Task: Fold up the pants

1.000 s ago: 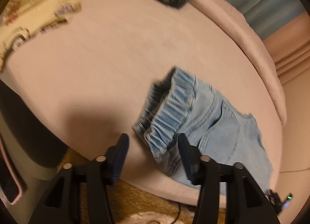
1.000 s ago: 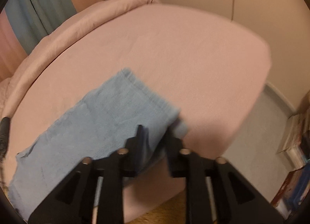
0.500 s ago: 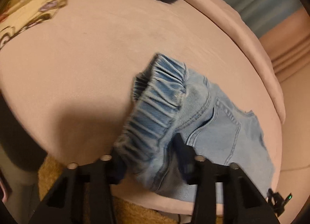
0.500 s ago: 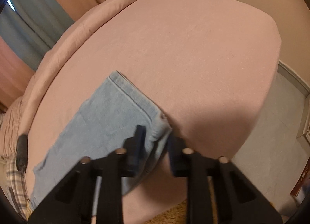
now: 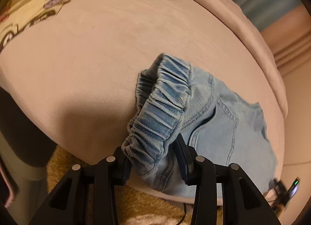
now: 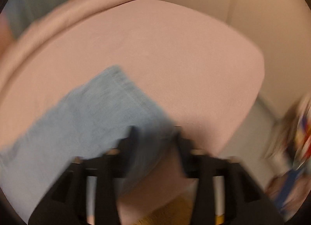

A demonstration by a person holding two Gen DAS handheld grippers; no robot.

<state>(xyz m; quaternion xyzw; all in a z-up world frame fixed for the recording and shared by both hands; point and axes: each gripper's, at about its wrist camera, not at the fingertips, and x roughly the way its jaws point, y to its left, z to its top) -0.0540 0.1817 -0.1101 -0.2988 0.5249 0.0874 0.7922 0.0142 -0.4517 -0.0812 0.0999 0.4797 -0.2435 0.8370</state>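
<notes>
Both grippers angle down at the light blue denim pants (image 5: 219, 120) on the pink bed. Left gripper (image 5: 153, 163) clamps the elastic waistband, jaws easing open; right gripper (image 6: 155, 143) is opening around the blurry hem.

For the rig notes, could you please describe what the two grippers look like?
Both are matte black plastic. The left gripper has angular cut-out linkage arms, round silver pivot pins and dark-blue ribbed pads. The right gripper looks alike but is motion-blurred. No sleeves show.

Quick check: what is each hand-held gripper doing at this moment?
Left hand-held gripper: jaws opening, with the waistband of the jeans bunched between them.
Right hand-held gripper: jaws opening, with the leg end between them; blurred, so contact cannot be told.
</notes>
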